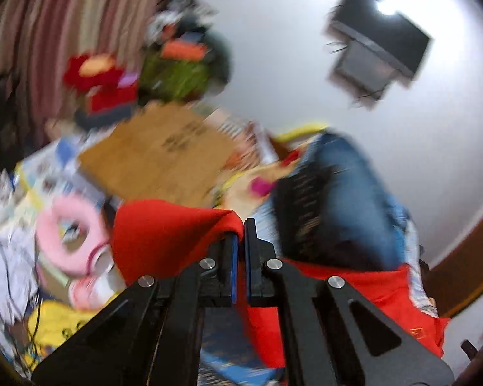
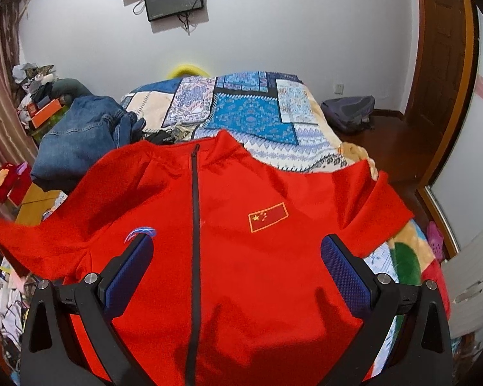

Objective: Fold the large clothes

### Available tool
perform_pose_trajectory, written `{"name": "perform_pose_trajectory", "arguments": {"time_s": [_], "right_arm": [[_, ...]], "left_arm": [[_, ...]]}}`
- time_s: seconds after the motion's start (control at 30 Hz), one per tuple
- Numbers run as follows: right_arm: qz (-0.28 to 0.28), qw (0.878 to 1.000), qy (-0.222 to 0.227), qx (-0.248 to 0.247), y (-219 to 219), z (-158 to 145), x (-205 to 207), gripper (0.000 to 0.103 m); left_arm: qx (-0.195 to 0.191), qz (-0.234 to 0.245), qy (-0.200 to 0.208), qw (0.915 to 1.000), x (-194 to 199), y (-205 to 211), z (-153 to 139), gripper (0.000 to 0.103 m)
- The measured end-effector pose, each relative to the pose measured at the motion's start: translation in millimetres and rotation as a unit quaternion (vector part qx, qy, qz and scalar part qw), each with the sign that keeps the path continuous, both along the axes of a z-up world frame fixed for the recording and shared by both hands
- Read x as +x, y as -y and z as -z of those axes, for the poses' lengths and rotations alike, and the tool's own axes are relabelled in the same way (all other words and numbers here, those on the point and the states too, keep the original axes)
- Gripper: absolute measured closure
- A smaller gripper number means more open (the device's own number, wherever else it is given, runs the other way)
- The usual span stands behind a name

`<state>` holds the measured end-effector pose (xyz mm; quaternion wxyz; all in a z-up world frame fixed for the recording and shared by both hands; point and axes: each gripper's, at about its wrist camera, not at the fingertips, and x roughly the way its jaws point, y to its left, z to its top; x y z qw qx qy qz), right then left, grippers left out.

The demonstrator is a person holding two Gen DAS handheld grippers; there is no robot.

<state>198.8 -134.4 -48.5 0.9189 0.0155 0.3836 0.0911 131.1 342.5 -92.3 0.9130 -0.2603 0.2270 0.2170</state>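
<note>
Smooth red zip jacket (image 2: 228, 257) flat on patchwork bed (image 2: 251, 112), collar far, left tongs (image 1: 240, 241) pinching its fabric, right tongs (image 2: 236, 267) spread wide above it.

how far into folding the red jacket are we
Early on. Done: the red jacket lies face up on the patterned bedspread, zipped, collar away from the camera. In hand: the left tongs are shut on a bunch of its fabric, apparently a sleeve or side edge, lifted; the right tongs hang open above the chest. Left: no fold shows yet. The jeans beside it look unfolded.
</note>
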Motion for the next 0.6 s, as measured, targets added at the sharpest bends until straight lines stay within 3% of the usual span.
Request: {"name": "perform_pose_trajectory", "arguments": {"time_s": [0.17,0.3,0.5,0.6], "right_arm": [[-0.019,1.000,0.017,-0.012,3.5,-5.1,5.2,0.000],[-0.049,0.998,0.019,-0.016,3.1,-5.3,13.2,0.000],[-0.086,0.996,0.004,-0.010,4.8,2.1,23.8,0.000],[-0.096,0.995,-0.003,-0.013,7.0,7.1,25.8,0.000]], "left_arm": [[0.033,0.079,0.053,0.9949,26.6,61.0,-53.4,0.101],[0.056,0.146,0.063,0.9858,56.3,114.9,-71.6,0.101],[0.076,0.243,0.019,0.9667,111.2,200.1,-54.7,0.101],[0.077,0.299,-0.017,0.9511,138.2,246.3,-28.5,0.101]]}}
